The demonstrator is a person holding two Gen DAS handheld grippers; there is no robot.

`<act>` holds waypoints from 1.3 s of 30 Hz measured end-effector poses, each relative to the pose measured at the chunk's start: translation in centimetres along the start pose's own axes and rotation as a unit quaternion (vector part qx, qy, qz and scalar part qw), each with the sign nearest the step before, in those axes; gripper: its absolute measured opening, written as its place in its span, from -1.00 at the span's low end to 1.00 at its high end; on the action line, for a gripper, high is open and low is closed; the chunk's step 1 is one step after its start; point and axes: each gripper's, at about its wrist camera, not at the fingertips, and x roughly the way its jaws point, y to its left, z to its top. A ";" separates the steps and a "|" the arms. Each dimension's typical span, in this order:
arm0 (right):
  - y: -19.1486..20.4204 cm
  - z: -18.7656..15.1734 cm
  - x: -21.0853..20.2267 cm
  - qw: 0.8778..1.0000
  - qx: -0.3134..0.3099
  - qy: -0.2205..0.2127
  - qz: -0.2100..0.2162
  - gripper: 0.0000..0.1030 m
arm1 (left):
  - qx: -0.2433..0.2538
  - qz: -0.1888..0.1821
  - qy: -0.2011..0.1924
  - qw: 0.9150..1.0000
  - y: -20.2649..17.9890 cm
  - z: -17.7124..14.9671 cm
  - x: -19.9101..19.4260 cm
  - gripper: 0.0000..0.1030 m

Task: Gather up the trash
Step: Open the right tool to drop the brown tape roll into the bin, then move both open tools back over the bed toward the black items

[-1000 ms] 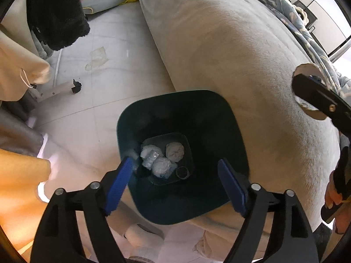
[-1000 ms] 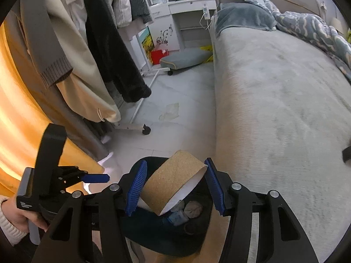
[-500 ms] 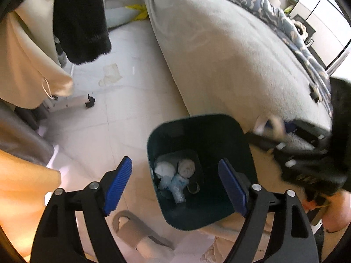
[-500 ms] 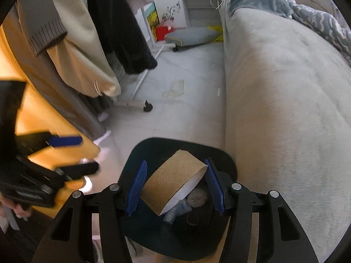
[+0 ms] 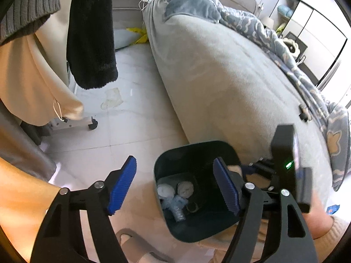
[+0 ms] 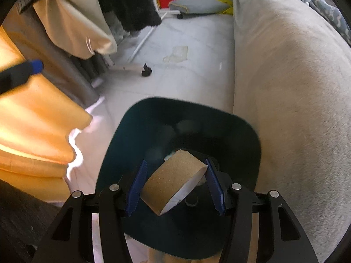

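Observation:
A dark teal trash bin stands on the tiled floor against the bed. Crumpled white tissues and a squashed plastic bottle lie at its bottom. My right gripper is shut on a brown cardboard tape roll, held tilted just above the bin's mouth. My left gripper hovers left of the bin with its jaws closing and nothing between its blue pads. In the left wrist view the right gripper's black body hangs over the bin's right rim.
A grey bed fills the right side. Hanging clothes and a wheeled rack foot stand at the left. A flattened plastic scrap lies on the floor farther back. An orange curtain hangs at the left.
My right gripper sank with the tape roll toward the bin's mouth. My left gripper drew back, up and left of the bin, and its jaws narrowed.

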 end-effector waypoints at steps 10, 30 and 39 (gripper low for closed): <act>-1.6 -1.0 -0.4 1.000 0.018 0.018 -0.002 0.47 | 0.014 -0.048 -0.039 0.998 -2.1 1.0 -1.4 0.29; -6.0 0.1 -9.3 0.992 0.001 -0.128 0.008 0.56 | 0.027 -0.078 -0.114 0.990 -8.8 5.4 -3.2 0.29; -10.5 -0.5 -13.2 0.985 0.017 -0.170 -0.016 0.57 | 0.031 -0.089 -0.106 0.990 -12.5 6.9 -1.6 0.29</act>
